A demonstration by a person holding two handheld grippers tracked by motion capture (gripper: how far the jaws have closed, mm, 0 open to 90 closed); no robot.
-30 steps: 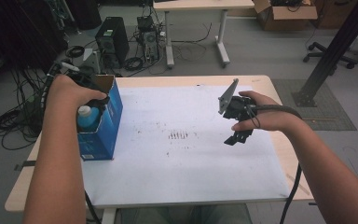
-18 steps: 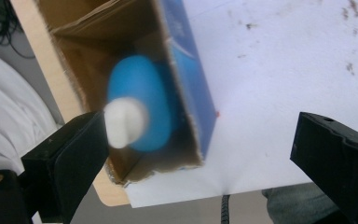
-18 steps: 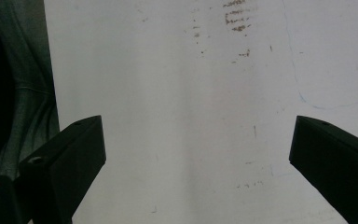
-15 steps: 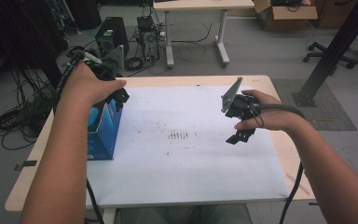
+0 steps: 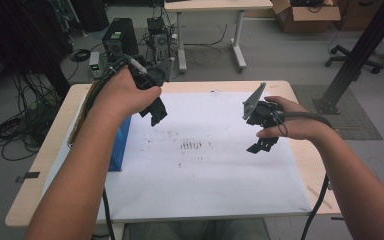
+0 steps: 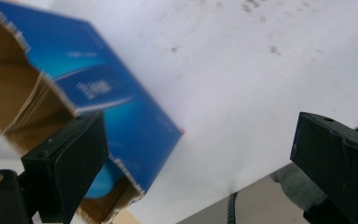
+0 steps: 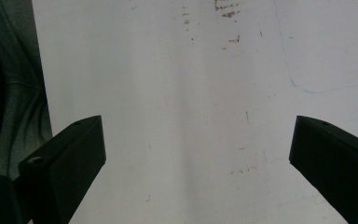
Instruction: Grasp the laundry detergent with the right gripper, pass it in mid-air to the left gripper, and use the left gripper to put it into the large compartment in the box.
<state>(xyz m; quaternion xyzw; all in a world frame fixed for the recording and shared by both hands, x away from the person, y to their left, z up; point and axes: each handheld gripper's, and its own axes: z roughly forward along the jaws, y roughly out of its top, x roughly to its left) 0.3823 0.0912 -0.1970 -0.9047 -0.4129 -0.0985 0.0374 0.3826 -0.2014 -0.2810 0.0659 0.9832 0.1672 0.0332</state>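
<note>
The left gripper point(image 5: 156, 111) hangs in the air above the desk point(image 5: 200, 86), at about 10 o'clock from the middle of the white sheet point(image 5: 205, 170) that covers most of the desktop. Its fingers point(image 6: 70, 158) are spread wide with nothing between them. In the left gripper view they frame an open blue box point(image 6: 93, 93), which lies below and beyond them, untouched; its torn cardboard rim and brown inside show at 9 o'clock, and a light blue rounded thing point(image 6: 98, 182) sits inside near the opening.

In the high view the blue box point(image 5: 120, 147) stands at the sheet's left edge, at 9 o'clock from the desk's centre, largely hidden under the person's left forearm point(image 5: 75, 180).

The right gripper point(image 5: 262, 145) is held above the sheet at roughly 3 o'clock, well apart from the left one, with its grey 3-cornered plate point(image 5: 252, 100) tilted up at its top. Its fingers point(image 7: 65, 158) are also released and wide apart, grasping nothing; between them the right gripper view shows bare white sheet with small dark specks point(image 7: 226, 11) and a faint blue line point(image 7: 303, 86).

A patch of dark marks point(image 5: 190, 145) sits near the sheet's middle, between the 2 grippers. Beyond the desk, at 12 o'clock, computer cases point(image 5: 117, 42) and cables lie on the floor.
</note>
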